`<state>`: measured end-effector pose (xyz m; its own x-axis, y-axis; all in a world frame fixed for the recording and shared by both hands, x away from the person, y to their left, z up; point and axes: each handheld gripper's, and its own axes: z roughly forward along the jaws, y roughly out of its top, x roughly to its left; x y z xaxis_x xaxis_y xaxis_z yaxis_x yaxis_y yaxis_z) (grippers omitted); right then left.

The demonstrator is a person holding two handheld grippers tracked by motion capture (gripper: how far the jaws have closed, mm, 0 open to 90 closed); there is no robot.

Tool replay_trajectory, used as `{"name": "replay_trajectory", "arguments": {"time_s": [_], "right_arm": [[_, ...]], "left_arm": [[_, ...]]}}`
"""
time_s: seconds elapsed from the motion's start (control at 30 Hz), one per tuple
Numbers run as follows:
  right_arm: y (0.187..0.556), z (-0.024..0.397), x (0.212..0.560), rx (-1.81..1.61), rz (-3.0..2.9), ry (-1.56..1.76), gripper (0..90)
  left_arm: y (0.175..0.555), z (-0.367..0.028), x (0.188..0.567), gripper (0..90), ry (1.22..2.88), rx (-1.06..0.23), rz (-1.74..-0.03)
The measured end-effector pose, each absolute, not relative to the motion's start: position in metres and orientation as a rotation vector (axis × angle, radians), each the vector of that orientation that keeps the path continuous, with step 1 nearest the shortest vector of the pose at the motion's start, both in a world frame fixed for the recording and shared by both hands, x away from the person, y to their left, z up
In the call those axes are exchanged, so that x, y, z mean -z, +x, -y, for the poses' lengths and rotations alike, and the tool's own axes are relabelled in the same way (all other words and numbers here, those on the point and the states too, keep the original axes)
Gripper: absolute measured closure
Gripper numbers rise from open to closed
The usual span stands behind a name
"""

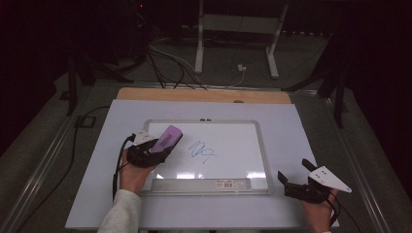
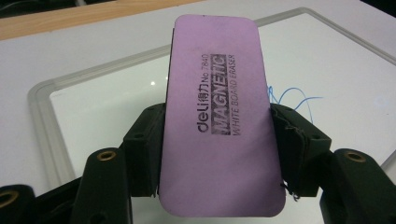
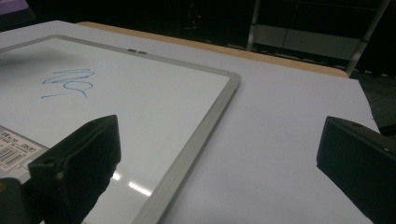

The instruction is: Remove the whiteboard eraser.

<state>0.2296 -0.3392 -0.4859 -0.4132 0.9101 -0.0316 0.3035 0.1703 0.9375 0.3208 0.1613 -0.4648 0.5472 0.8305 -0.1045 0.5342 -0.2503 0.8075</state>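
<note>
Eraser (image 2: 219, 121) clenched in left gripper (image 1: 154, 145) jaws, over whiteboard (image 1: 260, 145) left edge (scribble (image 1: 201, 151) nearby); right gripper (image 1: 296, 175) jaws released.

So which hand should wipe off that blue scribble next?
Left. The left gripper already clamps the purple whiteboard eraser over the whiteboard, beside the blue scribble. The right gripper is open, empty, off the board's right edge.

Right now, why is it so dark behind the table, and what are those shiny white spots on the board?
High view: light falls on the table; the room behind stays dark. Glare patches sit low on the whiteboard. Right gripper view: the same glare streaks, near jaws soft. Left gripper view: the purple eraser print is sharp.
</note>
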Motion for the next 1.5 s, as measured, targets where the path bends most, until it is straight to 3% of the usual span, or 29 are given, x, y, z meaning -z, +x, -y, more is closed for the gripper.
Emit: {"name": "replay_trajectory", "arguments": {"time_s": [1.5], "right_arm": [[0.23, 0.34, 0.486, -1.244, -1.831, 1.147, 0.6]], "left_arm": [[0.346, -0.131, 0.492, 41.6, 2.066, -0.404, -1.095]]}}
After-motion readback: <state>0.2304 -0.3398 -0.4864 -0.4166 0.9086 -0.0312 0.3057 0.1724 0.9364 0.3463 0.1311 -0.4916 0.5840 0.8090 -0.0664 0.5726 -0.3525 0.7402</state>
